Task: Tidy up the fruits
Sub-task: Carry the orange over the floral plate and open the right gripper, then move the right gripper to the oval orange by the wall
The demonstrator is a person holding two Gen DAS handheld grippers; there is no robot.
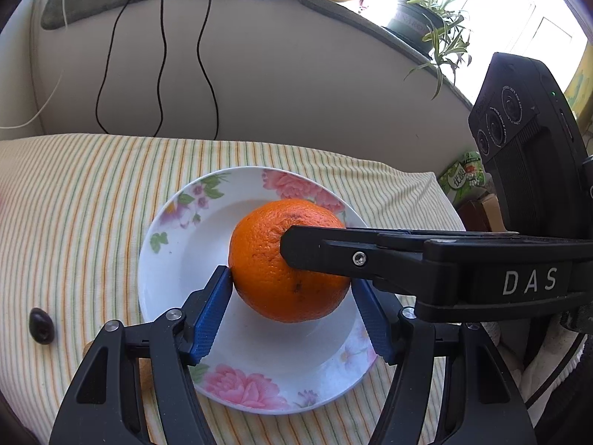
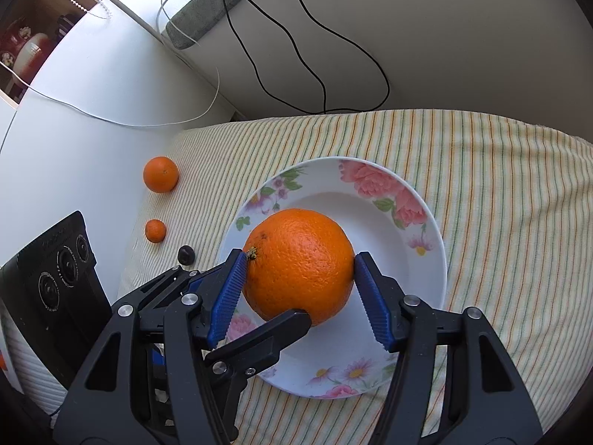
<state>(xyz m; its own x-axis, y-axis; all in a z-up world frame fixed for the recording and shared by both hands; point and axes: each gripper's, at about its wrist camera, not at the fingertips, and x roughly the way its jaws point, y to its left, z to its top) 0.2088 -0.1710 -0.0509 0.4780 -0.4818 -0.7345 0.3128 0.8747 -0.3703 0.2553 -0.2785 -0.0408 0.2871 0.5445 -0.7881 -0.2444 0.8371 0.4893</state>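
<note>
I have a large orange (image 1: 285, 259) sitting in the well of a white plate (image 1: 178, 252) with pink flowers on its rim, on a striped cloth (image 1: 74, 204). My left gripper (image 1: 292, 285) has its blue pads (image 1: 211, 315) on either side of the orange, both touching the peel, so it looks clamped on the fruit. My right gripper (image 2: 300, 278) comes in from the side, and its pads (image 2: 226, 296) also press against the orange on two sides. In the left wrist view one black finger of the right gripper crosses the front of the orange. In the right wrist view a finger of the left gripper lies under the orange's near side.

Off the plate, to its left in the right wrist view, a medium orange (image 2: 161, 173), a small orange (image 2: 155, 230) and a dark fruit (image 2: 186, 254) lie on the cloth, well apart from each other. A potted plant (image 1: 426, 22) stands on the ledge behind.
</note>
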